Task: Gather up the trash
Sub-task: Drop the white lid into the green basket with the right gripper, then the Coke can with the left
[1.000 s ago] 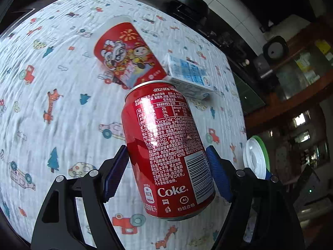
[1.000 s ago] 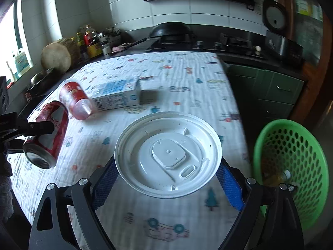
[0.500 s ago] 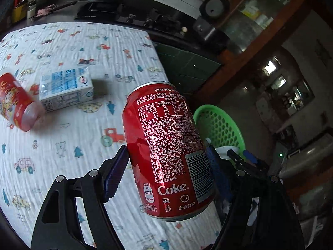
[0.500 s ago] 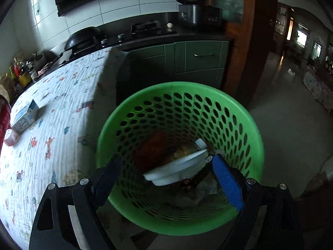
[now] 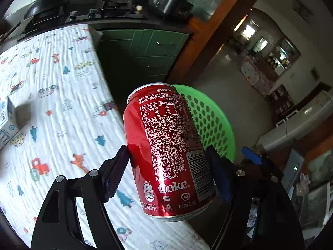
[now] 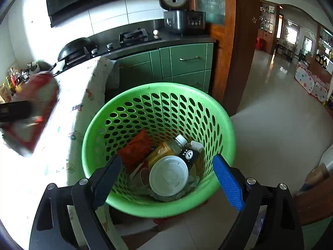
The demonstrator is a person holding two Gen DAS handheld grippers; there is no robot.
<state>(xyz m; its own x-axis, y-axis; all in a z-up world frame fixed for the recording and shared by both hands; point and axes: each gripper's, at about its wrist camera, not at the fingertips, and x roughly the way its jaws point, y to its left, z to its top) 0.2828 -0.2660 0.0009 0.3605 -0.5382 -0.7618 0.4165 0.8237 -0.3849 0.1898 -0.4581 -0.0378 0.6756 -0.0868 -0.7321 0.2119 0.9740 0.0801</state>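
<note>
My left gripper (image 5: 166,175) is shut on a red Coke can (image 5: 166,145), held upright above the table's right edge, with the green basket (image 5: 210,120) just behind it. In the right wrist view the same can (image 6: 31,112) appears blurred at the left. My right gripper (image 6: 166,179) hangs open and empty over the green perforated basket (image 6: 158,108) on the floor. Inside the basket lie a white round lid (image 6: 168,176), a red wrapper (image 6: 135,150), a bottle (image 6: 177,143) and other trash.
The table with a white patterned cloth (image 5: 52,104) stands left of the basket; a blue and white carton (image 5: 5,116) lies at its left edge. Green cabinets (image 6: 177,62) and a dark counter with a stove (image 6: 133,35) stand behind. A wooden door frame (image 6: 235,52) rises to the right.
My right gripper let the white lid go; it now lies in the basket. The left gripper carried the can from over the table's middle rightward to the edge beside the basket.
</note>
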